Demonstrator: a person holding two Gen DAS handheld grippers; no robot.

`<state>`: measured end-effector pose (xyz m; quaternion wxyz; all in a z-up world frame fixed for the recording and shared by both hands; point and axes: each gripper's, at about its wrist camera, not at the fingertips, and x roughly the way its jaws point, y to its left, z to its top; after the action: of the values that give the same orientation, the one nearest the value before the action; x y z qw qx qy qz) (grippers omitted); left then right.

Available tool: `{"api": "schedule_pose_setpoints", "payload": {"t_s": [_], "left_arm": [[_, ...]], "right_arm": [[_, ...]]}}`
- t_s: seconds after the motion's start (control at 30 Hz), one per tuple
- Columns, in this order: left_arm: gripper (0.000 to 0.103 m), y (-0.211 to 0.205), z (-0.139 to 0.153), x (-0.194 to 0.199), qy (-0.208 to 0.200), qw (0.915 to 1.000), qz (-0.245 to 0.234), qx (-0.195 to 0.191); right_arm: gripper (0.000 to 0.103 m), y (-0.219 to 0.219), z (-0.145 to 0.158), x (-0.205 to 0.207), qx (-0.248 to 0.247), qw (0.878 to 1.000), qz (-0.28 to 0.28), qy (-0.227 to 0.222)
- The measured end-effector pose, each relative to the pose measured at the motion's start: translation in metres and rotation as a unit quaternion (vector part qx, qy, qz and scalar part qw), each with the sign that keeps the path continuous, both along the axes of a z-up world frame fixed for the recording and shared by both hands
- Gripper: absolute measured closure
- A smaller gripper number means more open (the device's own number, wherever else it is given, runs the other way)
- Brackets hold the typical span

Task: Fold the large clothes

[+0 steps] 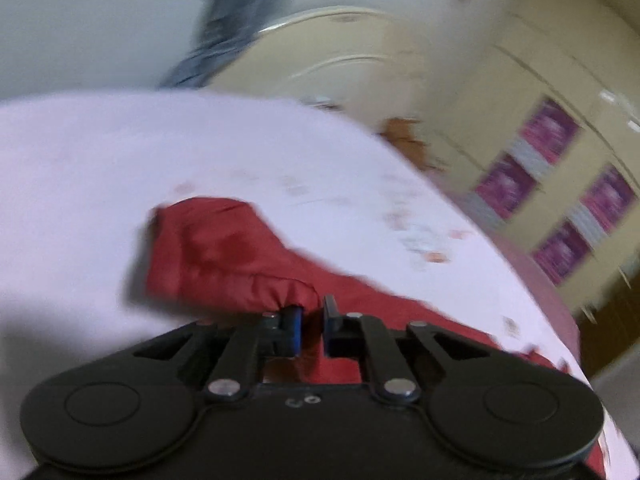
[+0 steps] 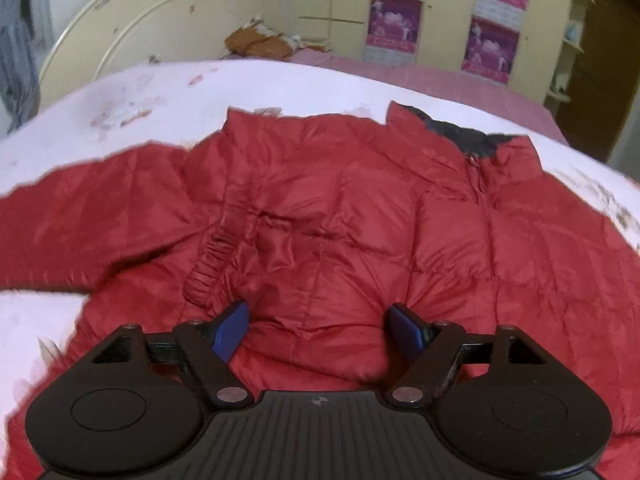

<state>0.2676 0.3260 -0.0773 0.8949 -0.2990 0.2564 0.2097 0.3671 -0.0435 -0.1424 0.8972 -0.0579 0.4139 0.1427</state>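
Observation:
A red puffer jacket (image 2: 340, 216) lies spread on a white bed sheet (image 2: 168, 100), its dark-lined collar at the far right and one sleeve stretched out to the left. My right gripper (image 2: 320, 326) is open just above the jacket's body, holding nothing. In the blurred left wrist view, my left gripper (image 1: 312, 326) is nearly closed with a thin fold of the red jacket's sleeve (image 1: 224, 252) between its pads, and the cuff end reaches away to the upper left.
A cream headboard (image 2: 132, 20) stands at the far end of the bed. A brown cloth (image 2: 260, 42) lies on a pink sheet (image 2: 440, 80) beyond. Cream cabinet doors with pink posters (image 2: 396, 20) stand at the back. Blue-grey clothes (image 1: 224, 28) hang on the left.

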Motion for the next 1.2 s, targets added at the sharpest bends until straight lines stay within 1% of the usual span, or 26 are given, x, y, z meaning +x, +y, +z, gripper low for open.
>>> {"api": "schedule_pose_setpoints", "payload": {"t_s": [0.07,0.1,0.13,0.2,0.3,0.37,0.5,0.53,0.6,0.67,0.73,0.77,0.8,0.83,0.87,0.9,0.93,1.0,1.07,1.1,1.13,1.17,1.2], "left_arm": [[0.094,-0.024,0.019,0.010,-0.020,0.9984,-0.048,0.025],[0.094,-0.039,0.028,0.016,-0.030,0.9961,-0.076,0.033],[0.094,-0.053,0.034,0.024,-0.037,0.9934,-0.102,0.039],[0.094,-0.087,0.045,0.038,-0.052,0.9842,-0.161,0.052],[0.094,-0.143,0.050,0.063,-0.063,0.9643,-0.250,0.062],[0.094,-0.181,0.049,0.078,-0.066,0.9482,-0.305,0.060],[0.094,-0.258,0.036,0.100,-0.062,0.9114,-0.400,0.073],[0.094,-0.278,0.030,0.105,-0.056,0.9012,-0.423,0.075],[0.094,-0.309,0.017,0.112,-0.040,0.8852,-0.457,0.079],[0.094,-0.332,0.002,0.117,-0.020,0.8734,-0.479,0.083],[0.094,-0.350,-0.012,0.114,0.004,0.8662,-0.492,0.089],[0.092,-0.356,-0.017,0.111,0.018,0.8622,-0.497,0.096],[0.087,-0.361,-0.023,0.111,0.032,0.8589,-0.500,0.104],[0.077,-0.360,-0.025,0.111,0.042,0.8575,-0.501,0.111],[0.073,-0.358,-0.027,0.111,0.049,0.8561,-0.502,0.114],[0.060,-0.356,-0.027,0.109,0.052,0.8558,-0.501,0.117],[0.038,-0.351,-0.024,0.107,0.052,0.8580,-0.496,0.122],[0.021,-0.344,-0.014,0.096,0.038,0.8671,-0.478,0.135],[0.021,-0.328,-0.001,0.089,0.032,0.8737,-0.464,0.142],[0.021,-0.318,0.003,0.087,0.031,0.8802,-0.452,0.140],[0.021,-0.307,0.006,0.084,0.031,0.8885,-0.436,0.139],[0.021,-0.294,0.010,0.081,0.032,0.8968,-0.419,0.139],[0.021,-0.282,0.013,0.076,0.033,0.9033,-0.403,0.144]], "right_arm": [[0.027,-0.008,0.008,0.000,0.027,1.000,-0.009,-0.001],[0.028,-0.013,0.012,-0.002,0.037,0.999,-0.018,-0.005],[0.027,-0.019,0.017,-0.004,0.046,0.999,-0.026,-0.009],[0.027,-0.031,0.026,-0.009,0.056,0.998,-0.037,-0.017],[0.027,-0.052,0.037,-0.015,0.059,0.996,-0.055,-0.027],[0.027,-0.070,0.042,-0.021,0.059,0.995,-0.073,-0.033],[0.027,-0.110,0.049,-0.033,0.054,0.991,-0.116,-0.040],[0.027,-0.120,0.050,-0.036,0.052,0.990,-0.126,-0.040],[0.027,-0.140,0.051,-0.042,0.049,0.987,-0.147,-0.040],[0.027,-0.159,0.052,-0.047,0.048,0.985,-0.164,-0.038],[0.027,-0.175,0.053,-0.051,0.051,0.982,-0.177,-0.035],[0.027,-0.180,0.053,-0.052,0.054,0.982,-0.179,-0.033],[0.027,-0.187,0.053,-0.053,0.062,0.981,-0.180,-0.028],[0.027,-0.191,0.053,-0.053,0.069,0.981,-0.181,-0.027],[0.027,-0.194,0.054,-0.052,0.079,0.980,-0.181,-0.026],[0.027,-0.196,0.054,-0.054,0.085,0.979,-0.181,-0.027],[0.027,-0.197,0.055,-0.053,0.090,0.979,-0.179,-0.028],[0.027,-0.197,0.057,-0.048,0.100,0.979,-0.173,-0.030],[0.027,-0.192,0.058,-0.040,0.110,0.980,-0.161,-0.031],[0.027,-0.189,0.059,-0.035,0.114,0.981,-0.154,-0.030],[0.027,-0.185,0.058,-0.029,0.115,0.982,-0.148,-0.029],[0.027,-0.179,0.057,-0.024,0.116,0.983,-0.140,-0.027],[0.027,-0.173,0.055,-0.019,0.118,0.984,-0.132,-0.022]]}}
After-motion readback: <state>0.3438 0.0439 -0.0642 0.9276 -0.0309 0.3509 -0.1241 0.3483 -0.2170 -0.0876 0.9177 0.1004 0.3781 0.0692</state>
